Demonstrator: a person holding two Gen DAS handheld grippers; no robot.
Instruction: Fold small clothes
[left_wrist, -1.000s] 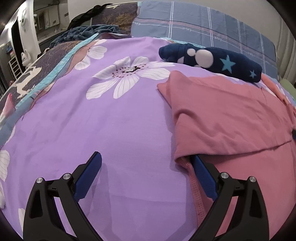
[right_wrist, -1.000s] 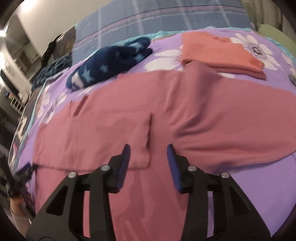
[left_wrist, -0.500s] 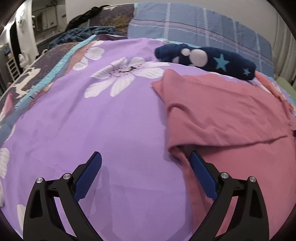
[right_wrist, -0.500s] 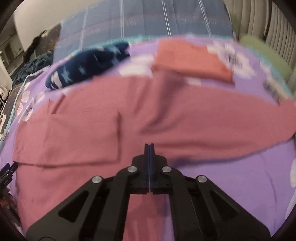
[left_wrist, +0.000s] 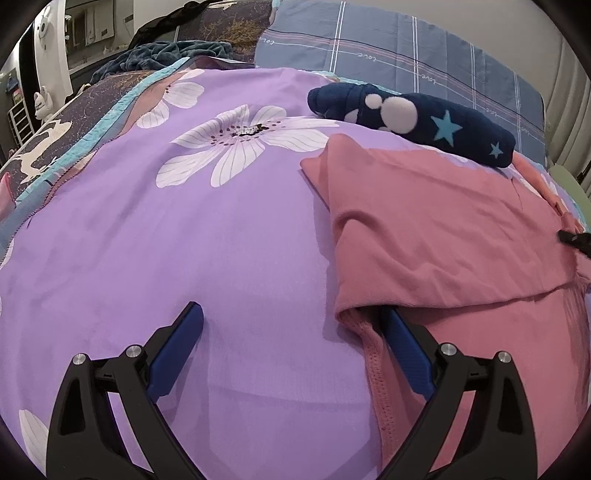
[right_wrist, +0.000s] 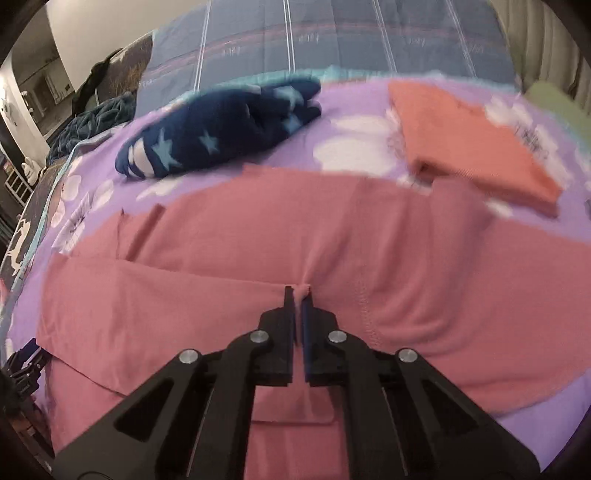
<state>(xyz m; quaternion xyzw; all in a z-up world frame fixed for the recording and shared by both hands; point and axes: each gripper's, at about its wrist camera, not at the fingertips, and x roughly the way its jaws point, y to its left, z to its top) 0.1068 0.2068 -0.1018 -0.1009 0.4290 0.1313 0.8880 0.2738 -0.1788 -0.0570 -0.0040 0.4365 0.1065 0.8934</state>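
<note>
Pinching pink garment (right_wrist: 369, 240), right gripper (right_wrist: 298, 295)

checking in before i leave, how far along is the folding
Done: an orange garment lies folded on the bedspread. In hand: the pink shirt, one side folded over; the right gripper pinches it, the left gripper is open at its edge. Left: its remaining folds, maybe the navy star garment.

Left wrist view: low over purple floral bedspread (left_wrist: 207, 236), close, facing grey plaid pillow (left_wrist: 406, 55). Right wrist view: close above pink cotton garment (right_wrist: 229, 236), facing same pillow. Both share navy star-patterned fleece bundle (left_wrist: 413, 118).
</note>
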